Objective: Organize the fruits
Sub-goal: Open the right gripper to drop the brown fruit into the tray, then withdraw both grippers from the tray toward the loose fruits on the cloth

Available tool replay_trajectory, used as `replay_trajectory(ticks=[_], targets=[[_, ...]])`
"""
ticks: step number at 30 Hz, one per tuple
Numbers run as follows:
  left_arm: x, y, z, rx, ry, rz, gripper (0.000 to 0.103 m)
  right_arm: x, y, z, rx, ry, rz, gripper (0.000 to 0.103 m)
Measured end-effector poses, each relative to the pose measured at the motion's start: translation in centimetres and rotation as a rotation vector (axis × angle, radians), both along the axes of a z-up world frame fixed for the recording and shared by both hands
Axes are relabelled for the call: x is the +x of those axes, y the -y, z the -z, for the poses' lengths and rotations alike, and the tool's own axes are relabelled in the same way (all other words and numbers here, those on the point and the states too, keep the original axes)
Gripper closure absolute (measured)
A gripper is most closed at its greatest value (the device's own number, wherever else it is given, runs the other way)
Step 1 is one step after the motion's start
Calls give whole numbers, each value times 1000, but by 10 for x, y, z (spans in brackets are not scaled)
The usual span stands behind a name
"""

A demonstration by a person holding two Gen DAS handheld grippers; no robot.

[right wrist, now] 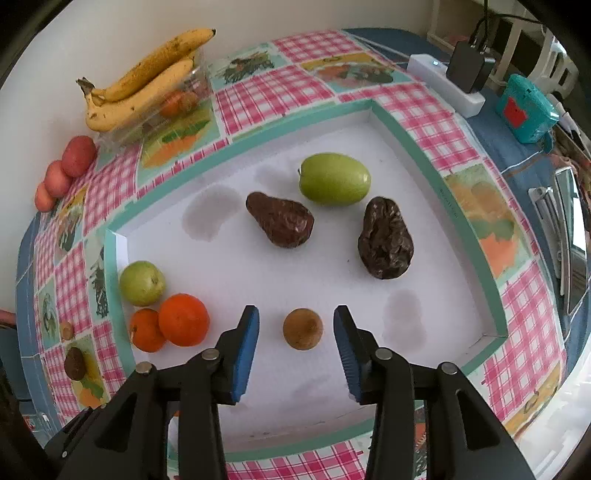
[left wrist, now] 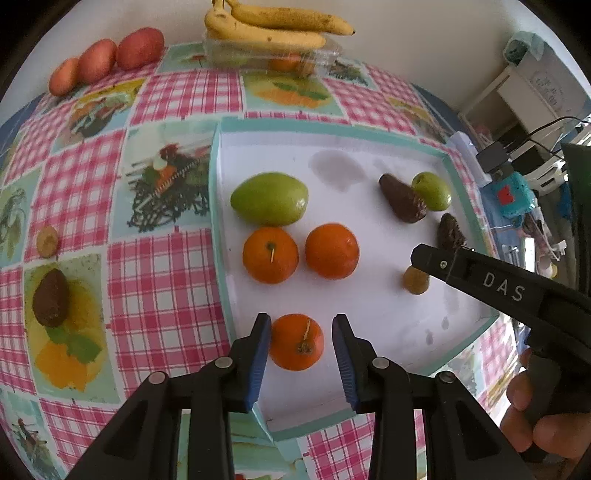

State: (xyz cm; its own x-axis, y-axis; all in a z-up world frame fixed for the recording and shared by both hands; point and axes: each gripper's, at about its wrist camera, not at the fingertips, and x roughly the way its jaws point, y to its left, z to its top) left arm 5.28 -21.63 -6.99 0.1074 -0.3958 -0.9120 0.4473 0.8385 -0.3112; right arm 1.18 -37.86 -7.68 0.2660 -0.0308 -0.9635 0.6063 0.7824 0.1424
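Note:
A white tray with a teal rim [left wrist: 218, 177] [right wrist: 406, 122] lies on the checked tablecloth. My left gripper [left wrist: 301, 347] is open, its fingers on either side of an orange [left wrist: 296, 341] on the tray. Two more oranges [left wrist: 270, 254] [left wrist: 331, 250] and a green fruit [left wrist: 269, 198] lie beyond. My right gripper [right wrist: 295, 332] is open around a small brown round fruit [right wrist: 303, 328], also in the left wrist view [left wrist: 415, 281]. Two dark avocados [right wrist: 280, 218] [right wrist: 386, 238] and a second green fruit [right wrist: 334, 179] lie ahead of it.
Bananas [left wrist: 273, 26] rest on a clear container [left wrist: 273, 57] by the wall, with three red fruits [left wrist: 107, 59] to their left. A dark avocado [left wrist: 50, 302] and a small brown fruit [left wrist: 47, 240] lie on the cloth left of the tray. A power strip [right wrist: 447, 83] and teal box [right wrist: 526, 109] sit at the right.

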Motion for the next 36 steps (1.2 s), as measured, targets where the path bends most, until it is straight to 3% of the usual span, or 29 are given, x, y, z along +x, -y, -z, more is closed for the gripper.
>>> replay_trajectory(ticks=[2, 3, 5, 11, 14, 20, 25, 36], targets=[[0, -2, -5, -7, 13, -5, 54, 0, 1, -3, -5, 8, 8, 42], [0, -4, -7, -6, 19, -7, 52, 0, 2, -4, -8, 11, 12, 40], [1, -8, -11, 4, 37, -15, 38, -1, 3, -4, -7, 15, 17, 35], [10, -30, -16, 56, 70, -89, 27, -5, 6, -3, -3, 18, 24, 29], [17, -43, -12, 83, 67, -150, 21, -4, 6, -3, -8, 27, 17, 17], [28, -68, -8, 160, 103, -261, 0, -1, 2, -4, -4, 46, -15, 16], [35, -79, -11, 208, 160, -318, 0, 4, -3, -4, -26, 49, -57, 16], [47, -102, -25, 212, 223, -418, 0, 15, -26, -11, -64, 84, -173, 16]])
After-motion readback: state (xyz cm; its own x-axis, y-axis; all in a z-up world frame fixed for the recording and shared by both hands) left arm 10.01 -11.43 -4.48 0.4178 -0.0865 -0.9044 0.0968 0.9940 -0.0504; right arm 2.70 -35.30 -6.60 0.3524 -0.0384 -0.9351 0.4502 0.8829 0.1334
